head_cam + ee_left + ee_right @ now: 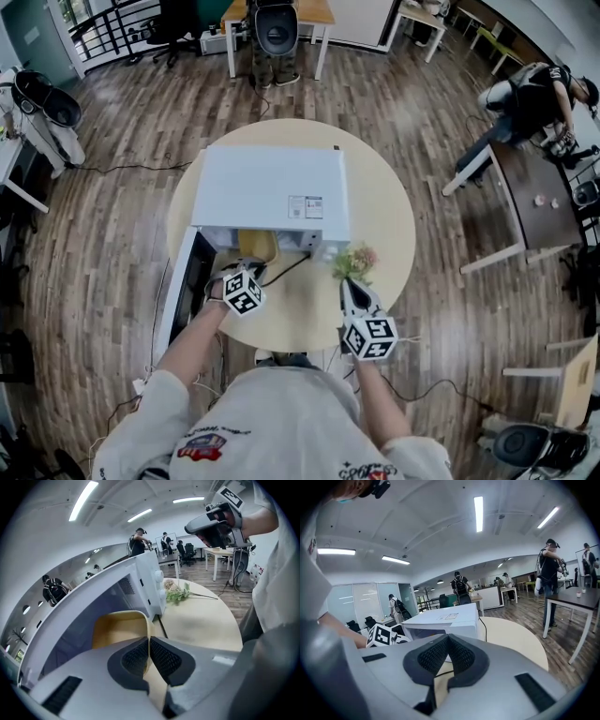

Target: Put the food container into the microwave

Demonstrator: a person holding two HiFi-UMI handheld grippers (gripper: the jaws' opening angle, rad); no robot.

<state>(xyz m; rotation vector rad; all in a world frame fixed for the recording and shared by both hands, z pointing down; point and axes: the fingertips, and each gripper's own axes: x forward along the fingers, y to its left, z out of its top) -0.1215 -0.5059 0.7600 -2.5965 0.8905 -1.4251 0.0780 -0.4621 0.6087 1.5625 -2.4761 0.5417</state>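
A white microwave (272,192) stands on the round table (384,216) with its door (183,291) swung open to the left. The yellow food container (258,246) sits at the mouth of the oven cavity, partly inside. My left gripper (240,277) is shut on the container's near wall (119,630), and its pads (161,656) pinch the thin rim. My right gripper (350,289) hovers over the table's front right, beside the flower sprig, shut with nothing between its pads (461,656). The microwave (440,620) shows ahead of it.
A sprig of artificial flowers (354,261) lies on the table by the microwave's right front corner. A black power cable (286,270) runs across the tabletop. A dark desk with a person (530,94) is at the right, and an office chair (277,28) stands behind the table.
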